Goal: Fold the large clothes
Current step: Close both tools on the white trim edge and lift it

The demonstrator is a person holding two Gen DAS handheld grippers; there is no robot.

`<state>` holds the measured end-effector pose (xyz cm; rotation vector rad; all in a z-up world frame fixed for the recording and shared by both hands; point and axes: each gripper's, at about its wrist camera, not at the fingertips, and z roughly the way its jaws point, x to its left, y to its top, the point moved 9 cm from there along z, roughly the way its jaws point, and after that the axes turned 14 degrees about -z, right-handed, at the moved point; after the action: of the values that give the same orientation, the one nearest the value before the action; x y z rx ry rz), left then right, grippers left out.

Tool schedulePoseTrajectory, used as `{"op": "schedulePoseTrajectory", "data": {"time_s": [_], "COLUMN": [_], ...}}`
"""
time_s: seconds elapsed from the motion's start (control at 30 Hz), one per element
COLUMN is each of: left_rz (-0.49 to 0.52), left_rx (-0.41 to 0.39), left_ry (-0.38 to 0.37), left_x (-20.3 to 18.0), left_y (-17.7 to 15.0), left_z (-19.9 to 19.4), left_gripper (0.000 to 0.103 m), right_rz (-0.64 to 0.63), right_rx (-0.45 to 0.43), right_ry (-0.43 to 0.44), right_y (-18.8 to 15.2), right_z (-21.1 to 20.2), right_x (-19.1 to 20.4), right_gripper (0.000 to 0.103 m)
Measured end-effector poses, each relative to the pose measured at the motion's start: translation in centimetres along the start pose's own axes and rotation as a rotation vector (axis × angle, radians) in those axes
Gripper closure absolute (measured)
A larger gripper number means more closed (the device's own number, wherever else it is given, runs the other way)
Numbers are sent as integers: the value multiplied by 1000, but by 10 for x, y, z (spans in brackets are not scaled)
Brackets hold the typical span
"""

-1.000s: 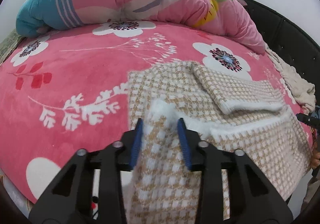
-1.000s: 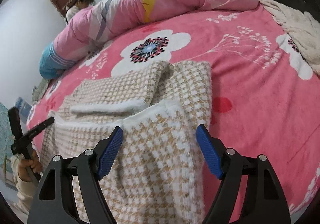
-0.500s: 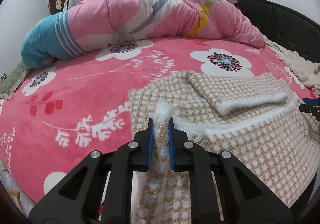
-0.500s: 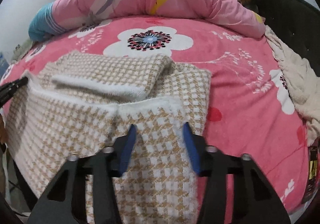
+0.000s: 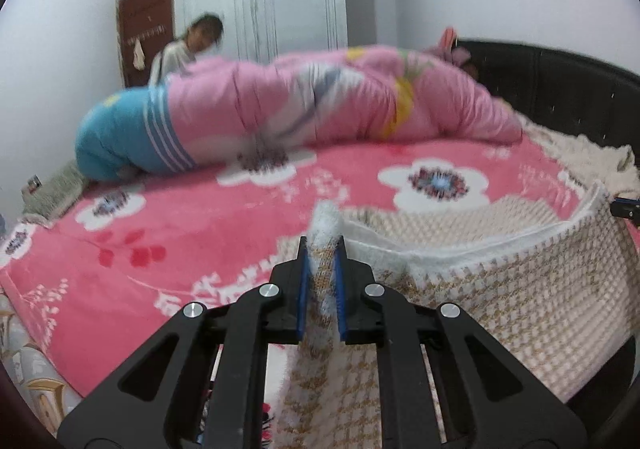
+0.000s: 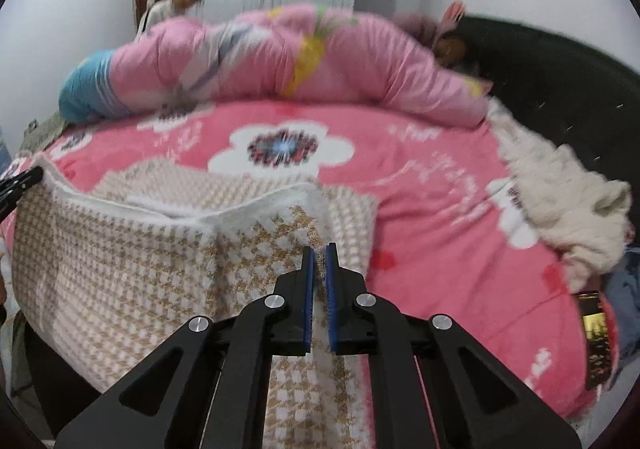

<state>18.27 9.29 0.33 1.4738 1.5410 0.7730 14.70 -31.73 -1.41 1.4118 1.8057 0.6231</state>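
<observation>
Two corners of the houndstooth garment [image 5: 500,281] are pinched, one in each hand-held gripper, so the fold looks begun but not laid; the left hand-held gripper [image 5: 320,249] has its blue pads narrowed onto a fluffy white-edged corner that sticks up past its fingertips; the right hand-held gripper [image 6: 319,253] is clamped nearly flat on the cloth just ahead of it, with only a thin layer between the pads; between the two grips the white hem [image 6: 192,215] runs as a raised, sagging ridge, and beyond it part of the garment lies flat with what looks like a sleeve already folded in; the near part hangs below both hand-held grippers over the edge of the bed [image 5: 120,257]; my judgement is that the lifted half has yet to be carried forward and set down, and any further folds and smoothing remain; farther ahead lie a rolled pink quilt [image 5: 320,101] and, off to the right, a cream blanket [image 6: 560,201].
</observation>
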Motion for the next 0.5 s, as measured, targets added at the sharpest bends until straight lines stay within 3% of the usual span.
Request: {"op": "schedulePoseTrajectory", "data": {"time_s": [0.23, 0.4, 0.5], "left_rz": [-9, 0, -2], "left_rx": [-109, -147, -124], "left_ry": [-47, -79, -111], "left_x": [-15, -27, -36], "left_y": [45, 84, 101], "left_z": [-24, 3, 36], "left_gripper": [93, 94, 94], "right_rz": [30, 1, 11], "right_rx": [-113, -160, -178], "right_ry": [-46, -98, -130], "right_y": [32, 72, 98], "right_z": [-30, -14, 6], "right_x": [-19, -38, -59], "right_gripper": [98, 99, 99]}}
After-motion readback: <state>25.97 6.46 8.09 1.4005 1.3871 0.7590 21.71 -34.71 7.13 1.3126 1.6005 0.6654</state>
